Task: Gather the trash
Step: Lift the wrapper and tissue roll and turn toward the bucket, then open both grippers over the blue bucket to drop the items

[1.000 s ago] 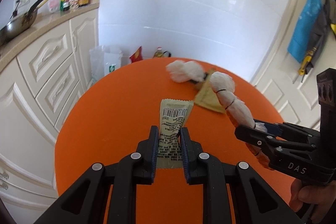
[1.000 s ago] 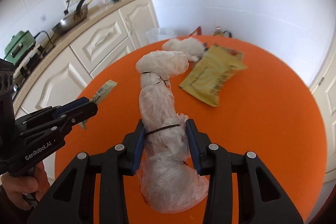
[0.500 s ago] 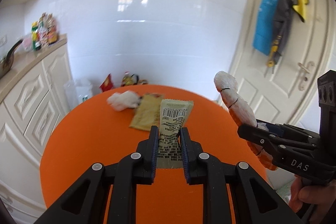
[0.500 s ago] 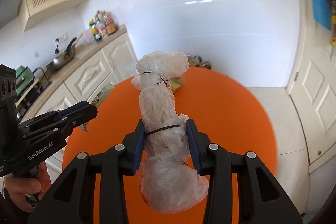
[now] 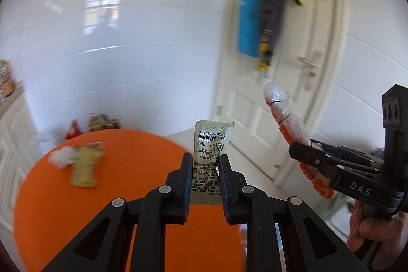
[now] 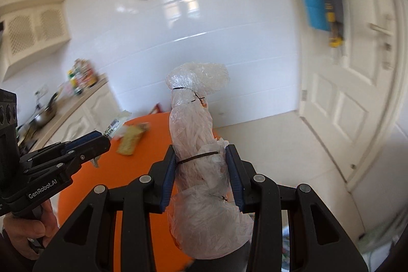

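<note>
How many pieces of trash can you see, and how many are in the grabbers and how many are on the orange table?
Held in grippers: 2, the barcode sachet in the left gripper and the tied plastic bundle in the right gripper.
On the orange table: 2, the yellow wrapper and the white wad.
Total: 4

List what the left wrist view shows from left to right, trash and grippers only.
white crumpled wad → yellow wrapper → barcoded sachet in the left gripper → tied plastic bundle in the right gripper
</note>
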The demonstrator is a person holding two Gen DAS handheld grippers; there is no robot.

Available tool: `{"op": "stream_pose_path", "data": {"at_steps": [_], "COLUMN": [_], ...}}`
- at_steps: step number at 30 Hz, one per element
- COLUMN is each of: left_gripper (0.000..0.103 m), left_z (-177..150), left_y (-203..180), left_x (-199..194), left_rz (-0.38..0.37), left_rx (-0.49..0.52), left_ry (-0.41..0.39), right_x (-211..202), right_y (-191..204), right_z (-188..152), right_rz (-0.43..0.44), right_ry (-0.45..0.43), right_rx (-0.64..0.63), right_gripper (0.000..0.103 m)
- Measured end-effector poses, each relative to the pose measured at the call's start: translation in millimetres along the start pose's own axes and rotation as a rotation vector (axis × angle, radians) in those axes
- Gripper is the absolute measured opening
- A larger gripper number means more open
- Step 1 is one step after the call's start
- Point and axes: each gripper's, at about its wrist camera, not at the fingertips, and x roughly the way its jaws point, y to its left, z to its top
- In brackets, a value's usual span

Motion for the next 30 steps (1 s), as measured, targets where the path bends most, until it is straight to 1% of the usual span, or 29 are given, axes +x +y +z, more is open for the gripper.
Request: {"op": "stream_pose_path", "data": {"at_steps": [3,4,7,10,12,14,17,18,19,22,26,28,30], "left_gripper": [0.016,0.016,0.016,0.016,0.016,0.016,0.016,0.016,0.016,0.016,0.017,0.017,0.017], "left_z": [3.0,1.3,-4.7,-19.6,-30.2,-42.1,-56.7,-65.7,-61.0,-78.4,-83.3,-87.7,-95.2], "left_y": [-33.8,-47.1,-75.5,-101.2,-113.7,-123.9,-126.8,-131.5,-127.6,-135.9,-138.4,-140.1,-139.3], "left_x": [25.5,35.9,65.9,96.2,115.2,138.0,172.9,183.0,196.8,222.9,269.5,292.8,303.2], "left_rz": [-0.086,-0.125,-0.204,-0.264,-0.286,-0.316,-0.349,-0.352,-0.355,-0.359,-0.357,-0.349,-0.347], "left_rx": [0.04,0.051,0.074,0.091,0.103,0.114,0.113,0.112,0.109,0.113,0.099,0.091,0.088], "left_ry": [0.031,0.054,0.117,0.197,0.245,0.31,0.406,0.437,0.459,0.537,0.61,0.648,0.672], "right_x": [-18.2,-22.0,-27.3,-27.2,-21.7,-11.9,-0.6,5.4,12.0,27.8,48.2,56.7,65.1], "right_y": [-43.6,-59.6,-100.9,-148.7,-172.6,-198.9,-235.8,-245.6,-255.5,-276.3,-295.3,-303.2,-311.2], "right_z": [-8.2,-12.7,-28.8,-51.8,-67.5,-87.3,-114.7,-123.1,-131.7,-151.1,-172.4,-177.2,-182.6], "right_rz": [-0.077,-0.104,-0.167,-0.228,-0.261,-0.278,-0.298,-0.3,-0.299,-0.301,-0.3,-0.296,-0.297], "right_ry": [-0.006,-0.003,0.019,0.063,0.095,0.128,0.183,0.202,0.22,0.266,0.306,0.317,0.333], "right_rx": [0.058,0.083,0.143,0.225,0.262,0.318,0.384,0.408,0.433,0.479,0.531,0.551,0.571], "right_gripper": [0.038,0.038,0.038,0.038,0.038,0.038,0.038,0.038,0.038,0.038,0.038,0.038,0.039]}}
